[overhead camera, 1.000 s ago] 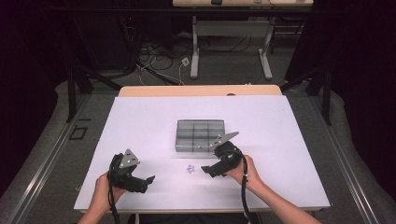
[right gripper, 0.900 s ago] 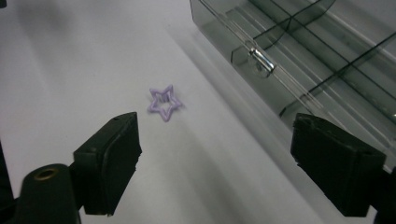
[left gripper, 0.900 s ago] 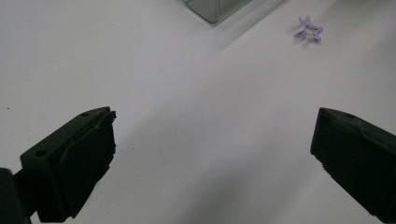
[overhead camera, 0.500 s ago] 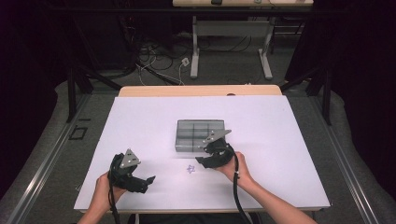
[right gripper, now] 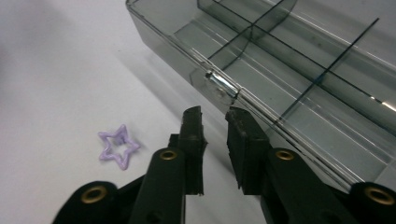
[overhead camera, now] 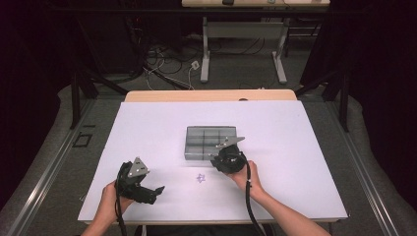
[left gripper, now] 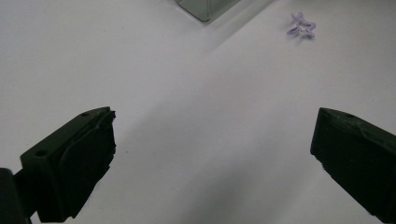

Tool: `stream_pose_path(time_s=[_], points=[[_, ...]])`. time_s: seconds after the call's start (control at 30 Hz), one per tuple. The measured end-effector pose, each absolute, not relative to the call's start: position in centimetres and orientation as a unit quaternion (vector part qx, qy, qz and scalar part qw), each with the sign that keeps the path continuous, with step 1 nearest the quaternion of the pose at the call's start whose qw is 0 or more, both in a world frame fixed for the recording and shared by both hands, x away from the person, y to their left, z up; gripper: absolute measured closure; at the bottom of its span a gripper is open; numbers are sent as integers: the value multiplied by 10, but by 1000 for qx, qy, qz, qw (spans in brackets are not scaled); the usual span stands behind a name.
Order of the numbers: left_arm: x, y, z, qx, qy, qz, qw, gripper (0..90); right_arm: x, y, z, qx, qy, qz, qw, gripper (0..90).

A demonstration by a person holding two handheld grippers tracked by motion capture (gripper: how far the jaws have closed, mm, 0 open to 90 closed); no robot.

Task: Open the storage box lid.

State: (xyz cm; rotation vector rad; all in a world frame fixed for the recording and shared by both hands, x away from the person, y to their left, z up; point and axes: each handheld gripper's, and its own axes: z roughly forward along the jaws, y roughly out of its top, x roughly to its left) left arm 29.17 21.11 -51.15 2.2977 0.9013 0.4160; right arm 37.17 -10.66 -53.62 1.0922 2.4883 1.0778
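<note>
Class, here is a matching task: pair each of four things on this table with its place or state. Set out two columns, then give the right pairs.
Things:
1. purple star
2. clear divided box
3. left gripper
4. right gripper

Places or states:
A. jaws wide apart, nothing between them
B. lies flat on the white table, between the two grippers
C. jaws nearly together, just in front of the box's near wall
D. stands mid-table, compartments empty as far as can be seen

Pairs: 1-B, 2-D, 3-A, 4-C
</note>
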Motion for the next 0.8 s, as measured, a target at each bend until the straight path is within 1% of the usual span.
stream_pose_path(time_s=[0.27,0.8], points=[[292,211,-512,873,341,154,311,0,373,-108,-540,386,833,380,110,847],[293,210,-513,876,338,154,306,0,374,-111,-542,390,830,385,100,869]])
